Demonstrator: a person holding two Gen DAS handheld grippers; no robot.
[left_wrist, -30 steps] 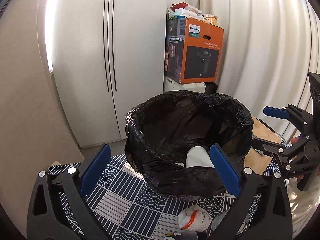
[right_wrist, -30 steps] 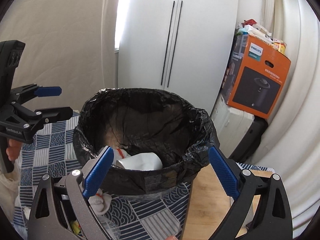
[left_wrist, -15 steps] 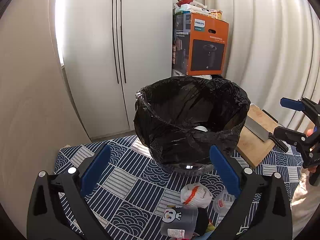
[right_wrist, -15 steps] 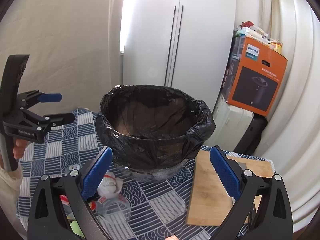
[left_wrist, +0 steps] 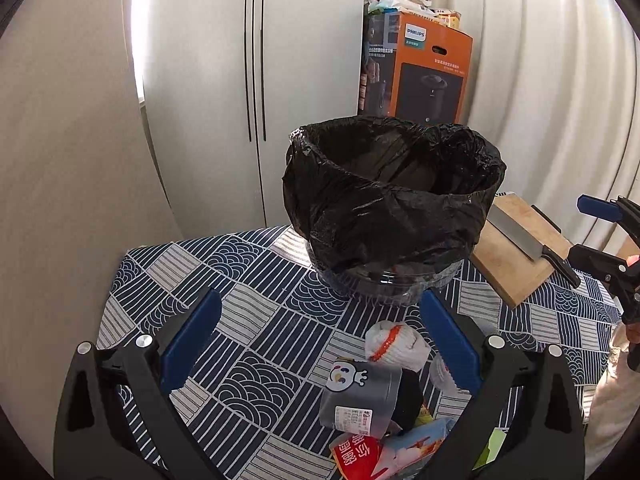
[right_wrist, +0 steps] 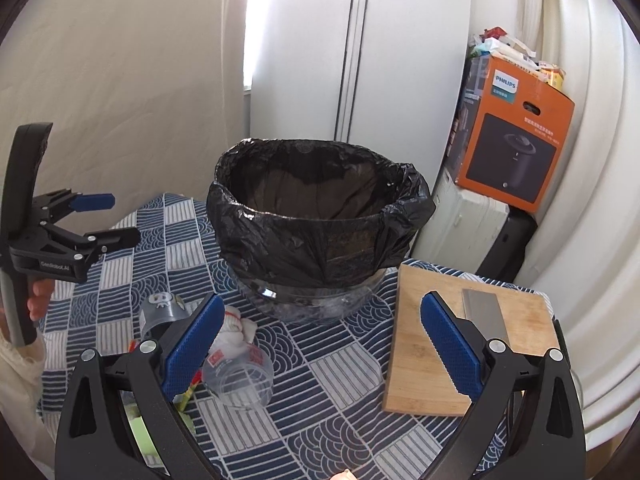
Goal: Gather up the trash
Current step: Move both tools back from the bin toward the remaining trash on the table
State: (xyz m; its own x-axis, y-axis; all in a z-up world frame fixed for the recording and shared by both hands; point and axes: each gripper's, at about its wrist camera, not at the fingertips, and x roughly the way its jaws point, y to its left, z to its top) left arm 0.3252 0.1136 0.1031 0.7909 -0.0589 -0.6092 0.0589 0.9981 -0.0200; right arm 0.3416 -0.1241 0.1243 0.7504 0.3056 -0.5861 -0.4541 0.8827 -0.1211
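Both tongs, left [left_wrist: 320, 344] and right [right_wrist: 320, 340], wide, empty, pulled back from black-lined bin [left_wrist: 394, 204]; crumpled white wrapper [left_wrist: 396, 342] between left tongs' tips: next pickup.

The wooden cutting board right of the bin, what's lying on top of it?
On the wooden cutting board lies a steel cleaver with a black handle, blade flat on the wood. In the right wrist view the open right gripper hides its handle.

The trash bin [left_wrist: 394, 208] shows only its black liner's rim, so its contents stay hidden. The red packet [left_wrist: 354, 454] runs off the bottom edge, and the cleaver's [right_wrist: 484, 314] handle hides behind the right gripper's finger [right_wrist: 450, 346].
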